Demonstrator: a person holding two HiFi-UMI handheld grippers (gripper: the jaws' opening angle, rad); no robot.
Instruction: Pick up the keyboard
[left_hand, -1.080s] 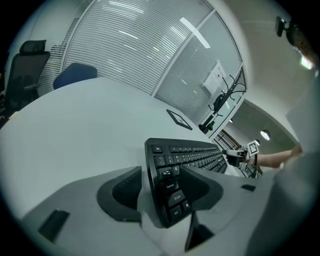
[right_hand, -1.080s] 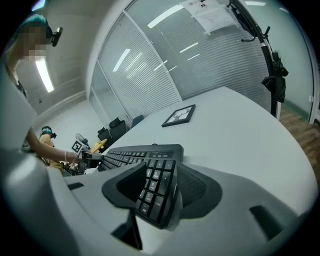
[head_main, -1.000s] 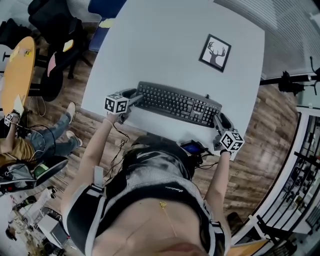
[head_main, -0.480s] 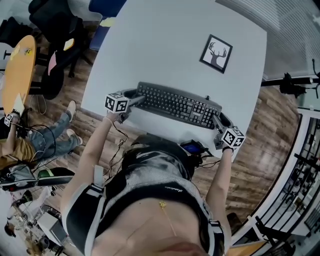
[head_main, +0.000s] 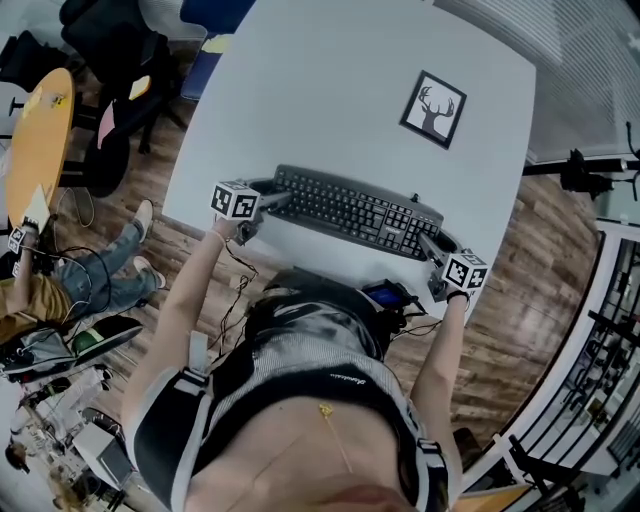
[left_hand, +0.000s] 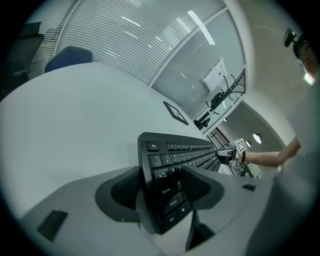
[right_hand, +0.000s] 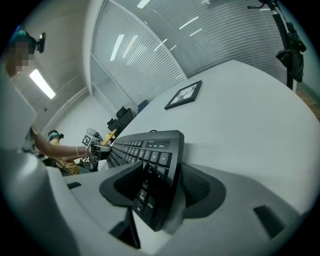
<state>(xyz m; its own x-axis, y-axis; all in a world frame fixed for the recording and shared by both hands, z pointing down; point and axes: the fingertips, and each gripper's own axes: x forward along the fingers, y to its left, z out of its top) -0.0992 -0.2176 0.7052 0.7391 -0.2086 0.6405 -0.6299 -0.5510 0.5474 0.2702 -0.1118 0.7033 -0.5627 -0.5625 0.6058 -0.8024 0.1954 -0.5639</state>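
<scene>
The long black computer keyboard (head_main: 355, 208) lies along the near edge of the white counter (head_main: 330, 90), its keys facing up. A gripper stands at each of its short ends.

The left gripper (head_main: 275, 195) reaches in at the keyboard's left end. Its jaws are opening, and in the left gripper view that end stands between them: one dark pad is on the outer side of the keyboard's edge and the other hangs over the keys of the left-hand columns. The pads do not look pressed onto it.

The right gripper (head_main: 428, 240) sits at the keyboard's right end, by the counter's near right corner. Its jaws stand wide apart with that end between them. In the right gripper view a pale strip shows between the keyboard's edge and the outer pad, and the inner pad hangs over the keys.

A black-framed picture of a deer's head (head_main: 433, 108) lies flat toward the counter's right edge, well apart from the keyboard. Off the counter's left edge, a round orange table (head_main: 35, 140) stands on the wooden plank floor (head_main: 520, 260).
</scene>
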